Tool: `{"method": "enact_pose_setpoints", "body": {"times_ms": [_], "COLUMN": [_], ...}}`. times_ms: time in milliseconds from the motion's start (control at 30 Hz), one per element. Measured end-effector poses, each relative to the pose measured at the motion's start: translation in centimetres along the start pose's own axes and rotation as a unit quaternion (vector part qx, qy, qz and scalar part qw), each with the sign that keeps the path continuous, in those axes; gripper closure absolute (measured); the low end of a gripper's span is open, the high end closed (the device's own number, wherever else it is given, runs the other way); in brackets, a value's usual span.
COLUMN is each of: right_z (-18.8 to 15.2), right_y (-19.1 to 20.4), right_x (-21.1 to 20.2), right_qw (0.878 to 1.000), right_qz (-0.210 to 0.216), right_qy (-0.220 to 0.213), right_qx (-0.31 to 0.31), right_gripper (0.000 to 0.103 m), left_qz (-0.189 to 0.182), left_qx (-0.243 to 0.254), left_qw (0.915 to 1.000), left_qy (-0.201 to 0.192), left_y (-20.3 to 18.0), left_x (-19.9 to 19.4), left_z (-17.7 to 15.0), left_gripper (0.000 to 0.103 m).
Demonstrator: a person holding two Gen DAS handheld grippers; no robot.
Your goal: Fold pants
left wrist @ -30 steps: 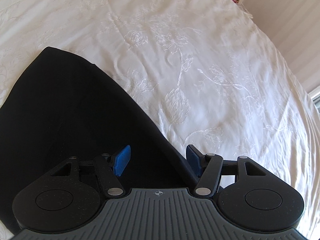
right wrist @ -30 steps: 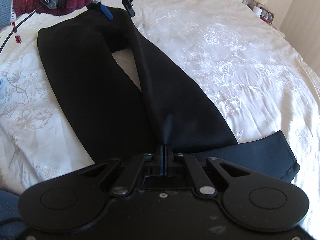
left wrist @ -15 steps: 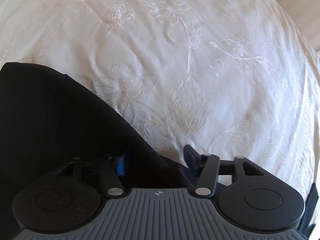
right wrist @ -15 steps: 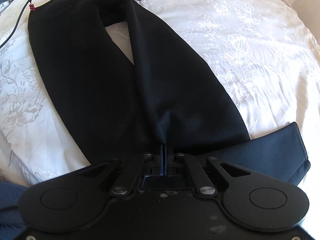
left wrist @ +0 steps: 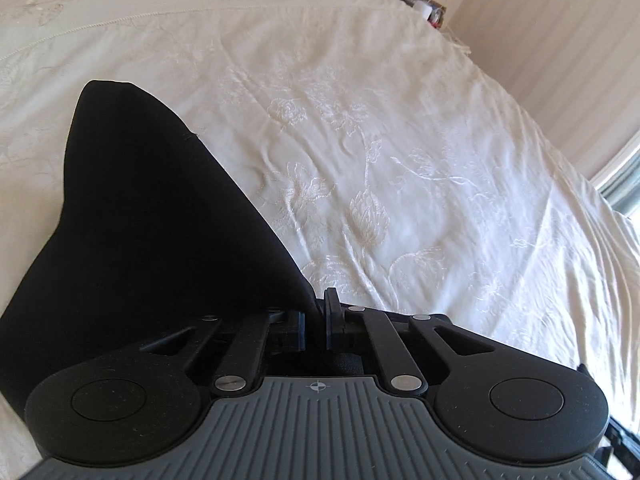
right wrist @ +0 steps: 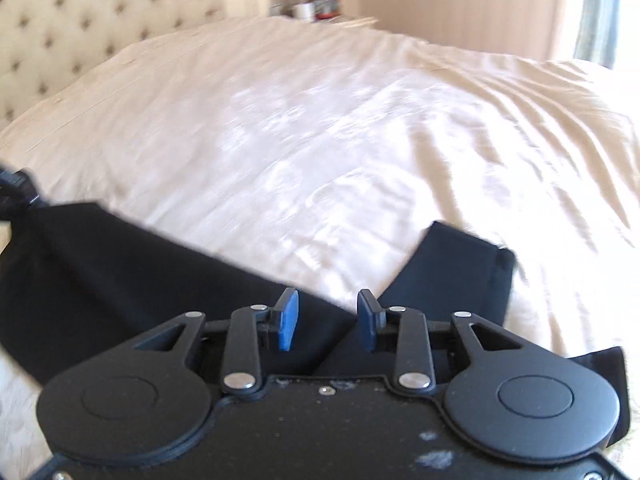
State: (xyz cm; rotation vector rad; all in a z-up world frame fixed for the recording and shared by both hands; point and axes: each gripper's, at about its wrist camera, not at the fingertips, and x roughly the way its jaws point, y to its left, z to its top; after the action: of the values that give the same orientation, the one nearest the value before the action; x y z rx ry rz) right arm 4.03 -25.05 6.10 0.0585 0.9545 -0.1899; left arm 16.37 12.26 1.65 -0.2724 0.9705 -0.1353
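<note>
The black pants [right wrist: 132,280] lay on the white bedspread [right wrist: 360,140], their length running leftward from the right gripper [right wrist: 327,320], whose fingers stood spread. The left gripper [left wrist: 315,322] pinched a pant edge; if that thin hold slipped, the fold could collapse.

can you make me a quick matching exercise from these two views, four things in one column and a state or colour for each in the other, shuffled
Column 1:
1. left gripper
2. right gripper
3. pants
4. bedspread

Column 2:
a. cream, embroidered with flowers
b. jaws apart, holding nothing
c. black
d. jaws closed on cloth

Pairs: 1-d, 2-b, 3-c, 4-a
</note>
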Motion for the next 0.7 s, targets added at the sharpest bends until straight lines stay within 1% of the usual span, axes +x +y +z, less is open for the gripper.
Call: {"method": "enact_pose_setpoints", "body": {"times_ms": [33,67,100,167,233,267,300,333,367,400,433,467,500,533,567,600,633,700], "right_z": [1.0,2.0,2.7,3.8,4.2,3.9,3.6,2.8,2.2,1.8,1.6,1.6,1.7,2.0,2.3,2.9,3.5,4.4], "right_y": [-0.5,-0.8,-1.3,-1.1,-0.6,-0.4,0.1,0.4,0.7,0.8,0.8,0.6,0.2,-0.4,-1.0,-1.8,-2.8,-4.5], "right_x": [0.7,1.7,2.6,5.1,8.3,9.8,11.4,13.0,14.0,14.6,14.7,14.4,14.0,13.1,12.1,10.5,8.6,4.5], "right_qw": [0.999,0.998,0.997,0.993,0.989,0.985,0.979,0.971,0.964,0.959,0.957,0.959,0.964,0.97,0.975,0.981,0.986,0.992], "right_qz": [-0.03,-0.051,-0.068,-0.1,-0.132,-0.151,-0.178,-0.21,-0.235,-0.253,-0.262,-0.255,-0.235,-0.207,-0.186,-0.162,-0.146,-0.122], "right_qy": [-0.005,-0.006,0.0,0.013,0.037,0.053,0.08,0.109,0.124,0.127,0.123,0.122,0.122,0.124,0.118,0.1,0.074,0.023], "right_qx": [0.017,0.032,0.043,0.057,0.064,0.062,0.052,0.039,0.024,0.01,-0.001,-0.007,-0.005,0.004,0.015,0.022,0.023,0.026], "right_gripper": [0.067,0.066,0.066,0.065,0.065,0.064,0.064,0.064,0.065,0.065,0.067,0.07,0.089,0.1,0.101,0.101,0.101,0.101], "left_qz": [-0.001,-0.002,-0.001,0.007,0.017,0.021,0.023,0.025,0.029,0.033,0.037,0.041,0.042,0.042,0.042,0.043,0.044,0.044], "left_qx": [0.002,0.004,0.007,0.004,0.006,0.003,0.003,0.004,0.006,0.007,0.007,0.009,0.008,0.008,0.011,0.016,0.021,0.035], "left_qw": [1.0,0.9998,0.9995,0.9991,0.9988,0.9988,0.9989,0.9989,0.9989,0.9988,0.9987,0.9985,0.9985,0.9984,0.9983,0.9981,0.9979,0.9971], "left_qy": [-0.01,-0.022,-0.031,-0.042,-0.046,-0.044,-0.041,-0.039,-0.036,-0.035,-0.035,-0.035,-0.036,-0.036,-0.038,-0.04,-0.042,-0.051], "left_y": [0.1,0.0,0.0,0.1,0.2,0.4,0.6,0.7,0.8,1.0,1.3,1.6,1.9,2.1,2.3,2.2,2.2,2.0], "left_x": [-1.1,-2.2,-3.0,-4.2,-4.8,-5.1,-5.3,-5.3,-5.3,-5.2,-5.2,-5.3,-5.4,-5.5,-5.6,-5.7,-5.7,-6.3], "left_z": [-0.7,-1.1,-1.7,-2.9,-4.3,-5.0,-5.7,-6.2,-6.8,-7.1,-7.5,-8.0,-8.4,-8.6,-8.9,-8.9,-8.9,-9.4], "left_gripper": [0.095,0.095,0.095,0.095,0.095,0.095,0.095,0.095,0.095,0.095,0.095,0.095,0.095,0.095,0.095,0.095,0.095,0.095]}}
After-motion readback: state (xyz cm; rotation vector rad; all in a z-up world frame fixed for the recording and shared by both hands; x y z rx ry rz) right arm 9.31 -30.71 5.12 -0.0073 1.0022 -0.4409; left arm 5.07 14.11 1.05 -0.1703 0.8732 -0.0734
